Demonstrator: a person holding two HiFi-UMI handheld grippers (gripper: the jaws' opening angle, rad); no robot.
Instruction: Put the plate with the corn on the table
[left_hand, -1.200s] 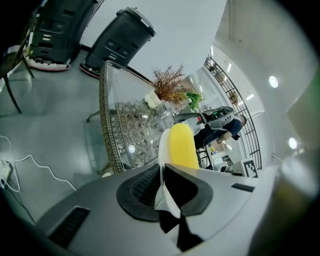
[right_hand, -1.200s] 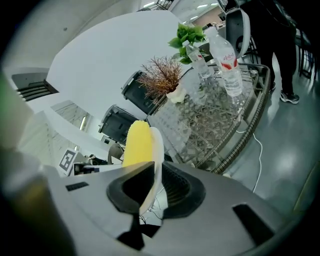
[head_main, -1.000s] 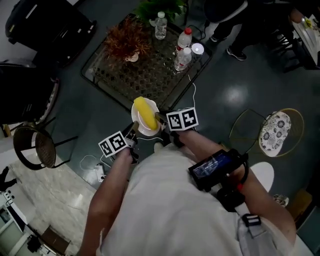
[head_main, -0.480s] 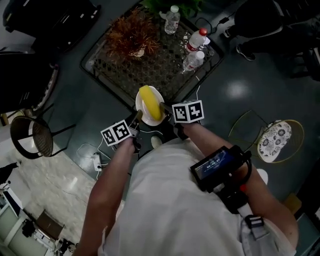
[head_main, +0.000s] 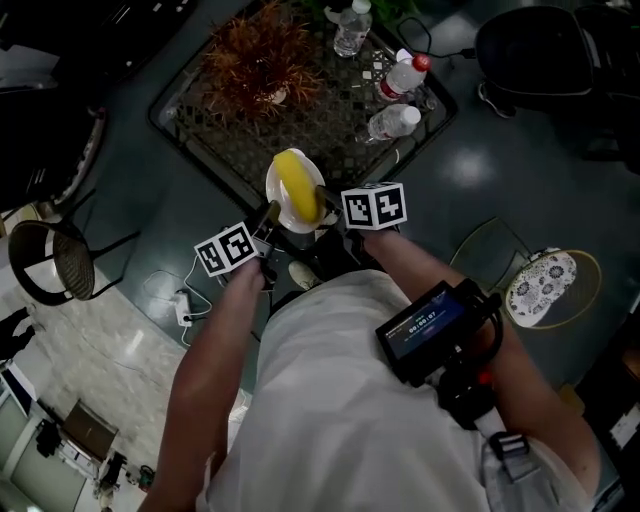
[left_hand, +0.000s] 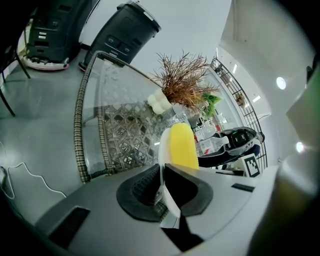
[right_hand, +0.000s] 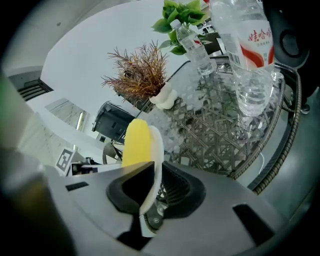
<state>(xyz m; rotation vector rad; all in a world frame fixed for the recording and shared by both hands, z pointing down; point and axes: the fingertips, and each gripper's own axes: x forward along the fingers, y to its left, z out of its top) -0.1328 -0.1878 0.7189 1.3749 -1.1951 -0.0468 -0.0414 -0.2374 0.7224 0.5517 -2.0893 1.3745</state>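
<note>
A white plate (head_main: 281, 213) carries a yellow corn cob (head_main: 295, 185). It hangs in the air over the near edge of the glass lattice table (head_main: 245, 135). My left gripper (head_main: 268, 218) is shut on the plate's left rim, and my right gripper (head_main: 327, 200) is shut on its right rim. In the left gripper view the plate (left_hand: 163, 150) runs edge-on between the jaws with the corn cob (left_hand: 182, 146) beyond. The right gripper view shows the plate (right_hand: 156, 152) pinched the same way, corn cob (right_hand: 136, 143) to its left.
On the table stand a dried reddish plant (head_main: 252, 62) in a white pot and three plastic water bottles (head_main: 398, 119) at the far right. A round wicker chair (head_main: 52, 262) is at left, a patterned stool (head_main: 543, 281) at right. White cables (head_main: 180, 305) lie on the floor.
Both grippers have carried the plate with the corn forward, from beside the table's near edge to over that edge. Their grip has not changed.
</note>
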